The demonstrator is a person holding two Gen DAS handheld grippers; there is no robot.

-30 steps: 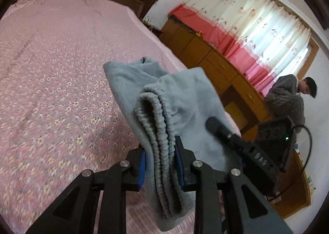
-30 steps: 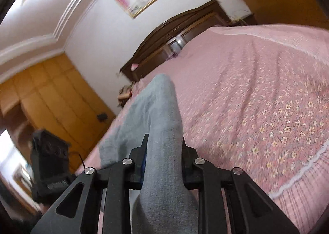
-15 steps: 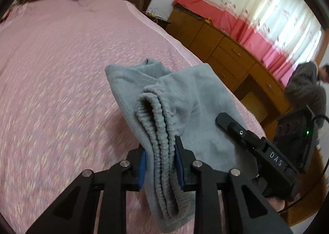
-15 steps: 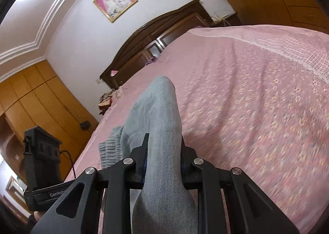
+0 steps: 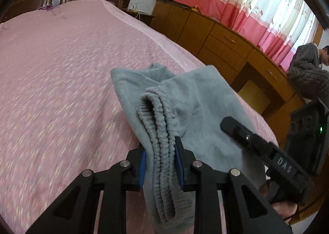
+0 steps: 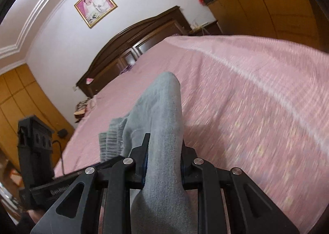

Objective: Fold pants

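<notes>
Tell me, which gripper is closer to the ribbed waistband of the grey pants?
Left. The left gripper is clamped right on the ribbed waistband. The right gripper grips smooth cloth of the pants, with the waistband off to its side.

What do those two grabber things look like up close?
The left gripper and the right gripper are both matte black angular frames with silver round rivets and blue pads inside the fingers. The right gripper's body bears pale letters.

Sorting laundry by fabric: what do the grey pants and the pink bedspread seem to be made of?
Grey pants: likely soft fleece or sweatshirt knit, matte and fuzzy, with a ribbed elastic waistband. Pink bedspread: probably thin woven cotton or blend with small floral print; blur hides the weave.
</notes>
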